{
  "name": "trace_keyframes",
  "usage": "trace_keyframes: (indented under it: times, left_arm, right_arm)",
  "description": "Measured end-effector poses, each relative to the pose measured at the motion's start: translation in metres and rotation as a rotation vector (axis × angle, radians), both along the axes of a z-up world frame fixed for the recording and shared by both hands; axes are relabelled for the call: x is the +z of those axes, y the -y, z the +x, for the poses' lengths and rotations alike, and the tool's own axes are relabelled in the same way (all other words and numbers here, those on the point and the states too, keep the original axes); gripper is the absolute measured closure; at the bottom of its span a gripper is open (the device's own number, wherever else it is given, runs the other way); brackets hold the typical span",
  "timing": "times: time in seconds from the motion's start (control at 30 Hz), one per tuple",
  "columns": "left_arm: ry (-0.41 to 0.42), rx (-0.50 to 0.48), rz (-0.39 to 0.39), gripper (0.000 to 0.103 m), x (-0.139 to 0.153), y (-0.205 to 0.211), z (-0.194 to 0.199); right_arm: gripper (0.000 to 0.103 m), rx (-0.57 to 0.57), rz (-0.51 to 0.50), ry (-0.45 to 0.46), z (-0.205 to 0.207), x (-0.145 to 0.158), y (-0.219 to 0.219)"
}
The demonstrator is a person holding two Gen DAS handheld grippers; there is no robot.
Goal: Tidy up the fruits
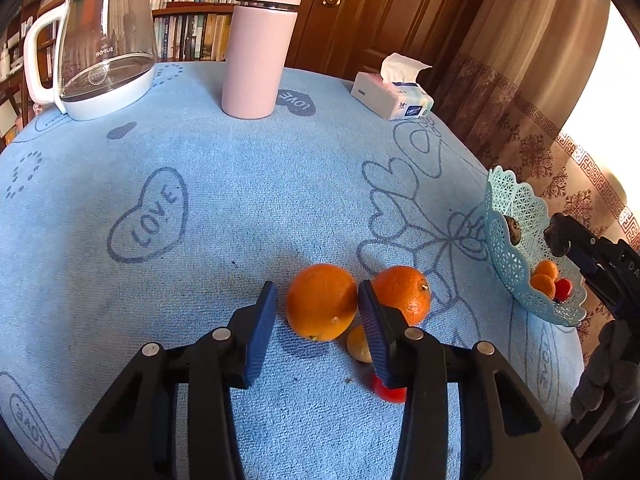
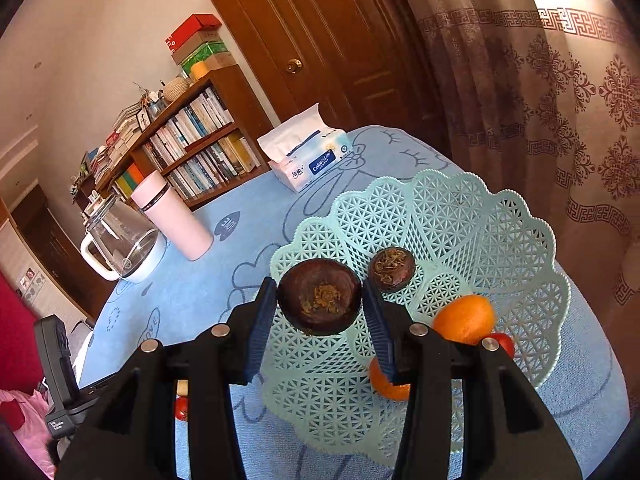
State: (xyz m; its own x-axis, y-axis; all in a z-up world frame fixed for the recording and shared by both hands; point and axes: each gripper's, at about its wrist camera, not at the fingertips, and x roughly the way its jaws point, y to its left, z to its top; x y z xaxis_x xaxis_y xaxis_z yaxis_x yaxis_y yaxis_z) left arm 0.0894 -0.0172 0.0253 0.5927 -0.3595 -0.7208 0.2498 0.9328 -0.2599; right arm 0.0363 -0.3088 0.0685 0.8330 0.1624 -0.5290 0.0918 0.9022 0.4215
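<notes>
my own left finger hides most of a small yellowish fruit point(image 1: 358, 344) and a red fruit point(image 1: 389, 391) lying on the blue cloth point(image 1: 224, 200), so i cannot say what either is. my right finger likewise cuts off a lower orange point(image 2: 387, 385) in the basket, and a red fruit point(image 2: 505, 343) peeks out behind my frame.

my left gripper point(image 1: 318, 306) stands wide apart around the near orange point(image 1: 321, 301), which rests on the cloth between the pads; the right pad looks to be just touching its side, the left pad stands a little clear. a second orange point(image 1: 404, 294) sits just beyond that right pad.

my right gripper point(image 2: 319, 306) has closed its pads on a dark brown round fruit point(image 2: 319, 302) and holds it over the rim of the pale green lattice basket point(image 2: 460, 216). a smaller dark fruit point(image 2: 391, 269) and an orange point(image 2: 465, 319) lie inside.

only the right view shows the basket's inside plainly; the left view sees it edge-on at the table's far right. the left view alone shows the two loose oranges. both show the pink bottle point(image 1: 260, 46), glass kettle point(image 1: 104, 40) and tissue pack point(image 1: 392, 94).
</notes>
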Motion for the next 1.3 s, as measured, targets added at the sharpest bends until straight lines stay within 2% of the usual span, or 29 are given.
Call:
trace_keyframes:
  times: [0.07,0.6,0.7,1.07,1.3]
  left_arm:
    - [0.006,-0.004,0.003,0.065,0.001,0.001,-0.001]
    - [0.005,0.039,-0.033,0.065,0.007,-0.013,0.000]
    - [0.018,0.057,-0.055,0.065,0.015,-0.021,-0.002]
    - [0.092,0.165,-0.094,0.065,0.048,-0.060,-0.017]
    - [0.140,0.201,-0.124,0.065,0.064,-0.077,-0.029]
  right_arm:
    - [0.057,-0.005,0.004,-0.007,0.002,-0.002,0.002]
    - [0.055,-0.040,0.048,0.049,-0.006,0.004,0.012]
    - [0.049,-0.034,0.046,0.056,-0.007,0.005,0.009]
    - [0.049,0.031,0.024,0.061,-0.007,0.008,-0.010]
    - [0.049,0.078,0.004,0.065,-0.007,0.009,-0.024]
